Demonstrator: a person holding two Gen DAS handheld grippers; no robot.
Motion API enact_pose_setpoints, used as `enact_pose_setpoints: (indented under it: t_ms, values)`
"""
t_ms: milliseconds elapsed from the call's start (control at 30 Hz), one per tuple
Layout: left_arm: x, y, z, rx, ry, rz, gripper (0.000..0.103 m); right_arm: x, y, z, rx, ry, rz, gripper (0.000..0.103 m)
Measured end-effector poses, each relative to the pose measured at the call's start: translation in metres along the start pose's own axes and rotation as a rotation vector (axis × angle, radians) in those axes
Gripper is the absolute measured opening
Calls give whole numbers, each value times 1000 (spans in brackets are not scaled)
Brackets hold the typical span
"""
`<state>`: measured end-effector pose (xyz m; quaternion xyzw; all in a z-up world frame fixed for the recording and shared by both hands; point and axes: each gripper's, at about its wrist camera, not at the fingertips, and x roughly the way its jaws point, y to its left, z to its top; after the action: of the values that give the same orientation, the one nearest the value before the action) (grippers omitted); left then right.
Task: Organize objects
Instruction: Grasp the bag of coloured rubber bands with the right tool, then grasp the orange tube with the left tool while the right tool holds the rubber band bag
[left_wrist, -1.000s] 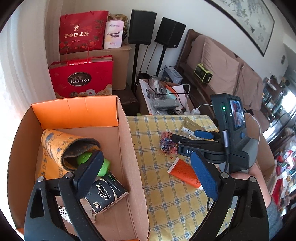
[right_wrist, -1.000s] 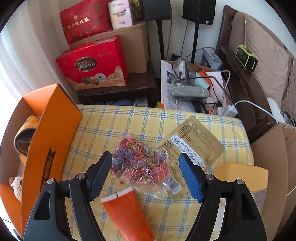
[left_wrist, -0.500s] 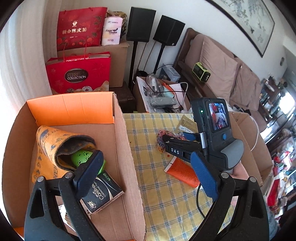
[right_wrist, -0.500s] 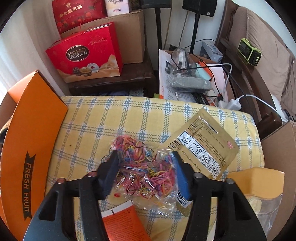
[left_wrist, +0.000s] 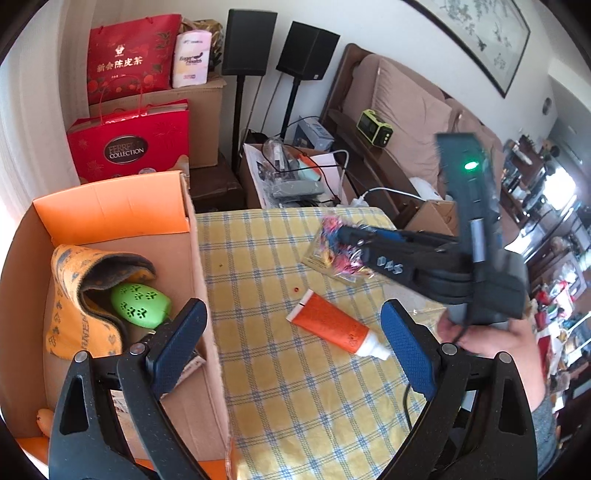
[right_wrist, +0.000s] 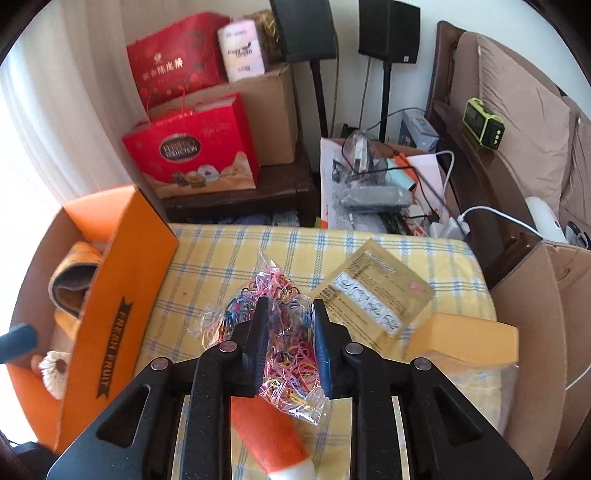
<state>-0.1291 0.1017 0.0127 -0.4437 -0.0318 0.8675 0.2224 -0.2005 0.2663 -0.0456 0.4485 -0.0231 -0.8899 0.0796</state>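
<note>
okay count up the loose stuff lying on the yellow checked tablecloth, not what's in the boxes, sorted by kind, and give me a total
Clear plastic bag of coloured rubber bands, pinched in the right gripper: 1
Orange squeeze tube with white cap: 1
Flat brown printed sachet: 1
Total: 3

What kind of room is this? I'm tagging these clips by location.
Most likely a home living room: a cushioned sofa along the wall, two speakers on stands, and red gift bags stacked on cardboard boxes. The work surface is a table with a yellow checked tablecloth.
</note>
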Motion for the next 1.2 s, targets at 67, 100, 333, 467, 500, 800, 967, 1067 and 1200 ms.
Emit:
enact_pose_setpoints:
  t_ms: [67,100,333,467,500,800,967,1067,1200]
  values:
    - [1,-8,-2,7,3,-5,94,-19,-7,-2,14,-28,8,22]
    - [2,-12,-3,12,5,-9,94,-29,-11,-3,22,-43,8,22]
    - [20,-48,-15,74,53,-27,81,-84,-42,-19,79,-110,-7,22]
    - [46,-63,-23,75,108,-36,78,-104,-60,-33,109,-118,-12,22]
    - [53,-65,-25,73,120,-31,76,-108,-63,-37,116,-121,-14,22]
    - [125,-45,-35,-70,245,12,73,-123,-81,-64,136,-129,-33,22]
    - [133,-47,-34,-84,252,10,74,-123,-84,-72,135,-125,-30,22]
    - [139,-51,-32,-79,264,19,73,-120,-86,-75,139,-119,-22,22]
    - [145,-59,-31,-44,254,62,68,-117,-89,-78,149,-115,-16,22]
